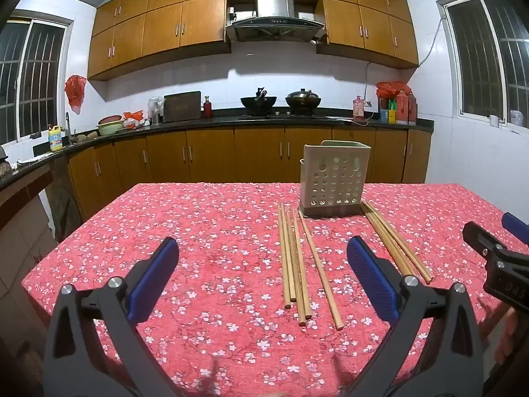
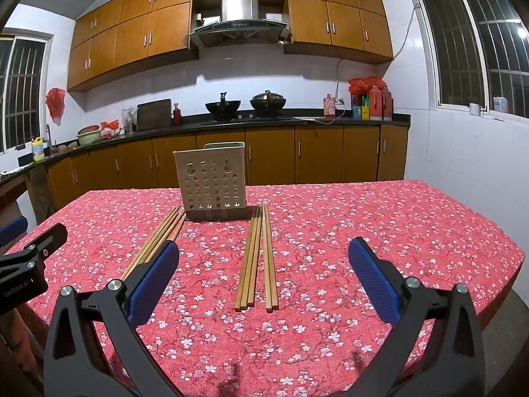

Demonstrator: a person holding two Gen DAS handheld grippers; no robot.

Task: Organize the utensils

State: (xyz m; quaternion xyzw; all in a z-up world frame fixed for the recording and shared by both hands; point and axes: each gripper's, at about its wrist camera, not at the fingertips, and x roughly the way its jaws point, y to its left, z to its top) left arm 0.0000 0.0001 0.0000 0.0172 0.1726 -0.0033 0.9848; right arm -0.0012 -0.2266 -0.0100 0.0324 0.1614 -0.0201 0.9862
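A beige perforated utensil holder (image 1: pixel 334 178) (image 2: pixel 213 182) stands upright on the far part of the table. Two bundles of several wooden chopsticks lie flat in front of it. In the left wrist view one bundle (image 1: pixel 294 258) lies between my spread fingers and the other bundle (image 1: pixel 393 241) runs behind the right finger. In the right wrist view the centre bundle (image 2: pixel 258 258) lies between the fingers and the left bundle (image 2: pixel 155 241) runs behind the left finger. My left gripper (image 1: pixel 263 264) (image 2: pixel 31 231) and right gripper (image 2: pixel 263 258) (image 1: pixel 492 228) hover open above the cloth, holding nothing.
The table wears a red floral cloth (image 1: pixel 198 231) (image 2: pixel 363 215). Its far edge faces wooden kitchen cabinets (image 1: pixel 211 155) under a dark counter with two woks (image 1: pixel 258 102) and bottles. Windows flank both side walls. The two grippers sit side by side near the table's front edge.
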